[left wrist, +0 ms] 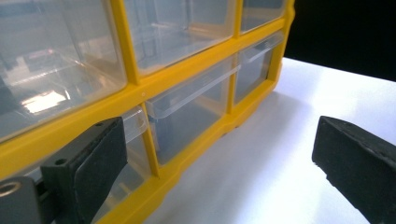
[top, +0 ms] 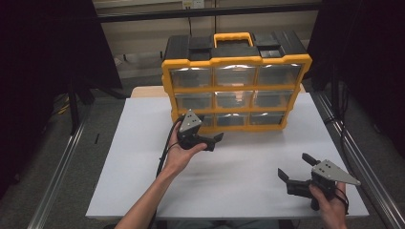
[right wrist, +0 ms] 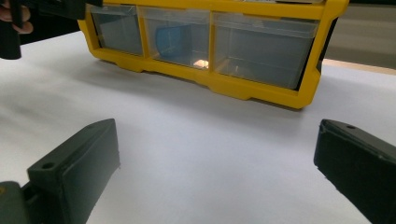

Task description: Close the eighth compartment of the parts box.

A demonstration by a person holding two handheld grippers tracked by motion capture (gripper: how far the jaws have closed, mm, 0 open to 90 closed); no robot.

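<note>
one organiser, nine drawers, two claws

one yellow organiser (top: 236, 93) stands on one white bench (top: 229, 176), with nine clear drawers in three rows of three and one yellow carry handle (top: 233, 37) on top. one blue item (right wrist: 172, 38) shows inside the bottom middle drawer (right wrist: 180, 39). two claws are in sight: the left claw (top: 210, 141) and the right claw (top: 293, 169), each held in one hand.
</note>
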